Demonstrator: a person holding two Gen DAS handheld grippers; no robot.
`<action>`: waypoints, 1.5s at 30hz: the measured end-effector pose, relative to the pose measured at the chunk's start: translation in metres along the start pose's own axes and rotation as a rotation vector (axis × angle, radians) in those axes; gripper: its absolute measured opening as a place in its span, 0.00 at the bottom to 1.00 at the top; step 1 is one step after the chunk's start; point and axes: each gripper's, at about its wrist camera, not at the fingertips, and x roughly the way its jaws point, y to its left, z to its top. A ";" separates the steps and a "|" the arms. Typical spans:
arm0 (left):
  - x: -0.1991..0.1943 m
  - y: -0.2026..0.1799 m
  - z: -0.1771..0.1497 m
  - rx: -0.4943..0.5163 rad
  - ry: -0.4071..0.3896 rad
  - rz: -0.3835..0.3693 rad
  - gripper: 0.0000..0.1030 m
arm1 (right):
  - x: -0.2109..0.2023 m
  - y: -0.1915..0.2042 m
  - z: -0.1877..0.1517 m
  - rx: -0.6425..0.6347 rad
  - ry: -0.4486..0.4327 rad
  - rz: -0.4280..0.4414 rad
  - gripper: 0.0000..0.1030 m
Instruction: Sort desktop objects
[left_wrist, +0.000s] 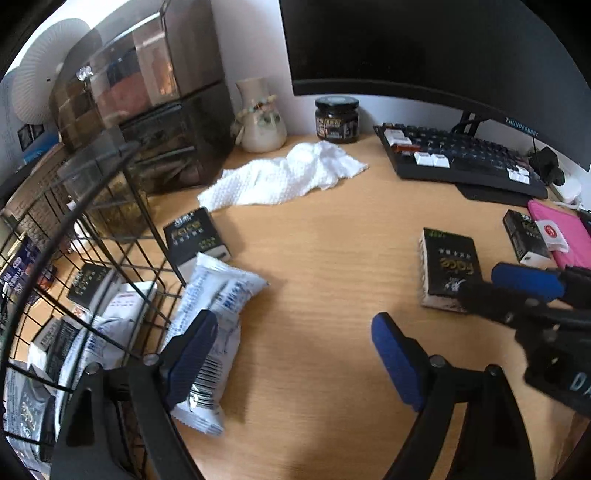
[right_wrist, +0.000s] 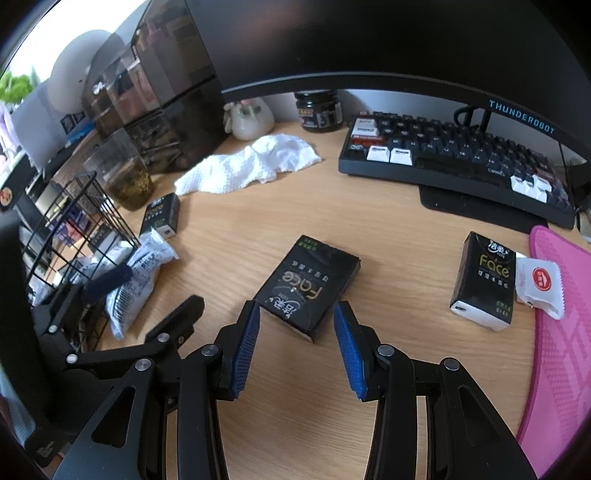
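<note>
Black, flat tissue packet with gold "Face" lettering (right_wrist: 308, 286) lies on the pale wooden desk (right_wrist: 295, 406), near the middle of it, and the right gripper (right_wrist: 297, 345) hangs just over its near end. Its blue-padded jaws stand apart on either side of the packet's near corner; the pads do not press on it. In the left wrist view the same packet (left_wrist: 448, 271) shows with the right gripper's blue pad above its near edge.

A second black Face tissue packet (right_wrist: 484, 282) sits to the right, touching a small white sachet with a red round mark (right_wrist: 541, 286) that rests partly on a pink textured mat (right_wrist: 561, 332). A third black packet (left_wrist: 195, 236) lies to the left, beside a black wire basket (left_wrist: 92, 258) with more packets inside.

Against the basket's outer side lies a white plastic pouch with blue print and a barcode (left_wrist: 218, 332). The left gripper (left_wrist: 295, 354) is spread wide, one blue pad over that pouch and the other above bare desk, nothing clamped between them.

Farther back are a crumpled white paper towel (left_wrist: 284, 177), a cream ceramic vase (left_wrist: 260, 122), a dark glass jar with a black lid (left_wrist: 336, 118), a dark keyboard with a few white keys (right_wrist: 461, 162) and a black monitor (right_wrist: 369, 37)
</note>
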 end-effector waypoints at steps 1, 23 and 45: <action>-0.001 0.000 -0.001 0.000 -0.001 0.002 0.84 | -0.001 0.001 0.000 -0.004 -0.002 -0.001 0.41; -0.034 -0.018 -0.046 -0.056 0.090 -0.198 0.93 | 0.012 0.031 0.051 -0.153 0.023 0.017 0.45; -0.062 0.041 -0.092 -0.802 0.043 0.164 0.93 | 0.056 0.170 0.025 -0.961 0.220 0.319 0.47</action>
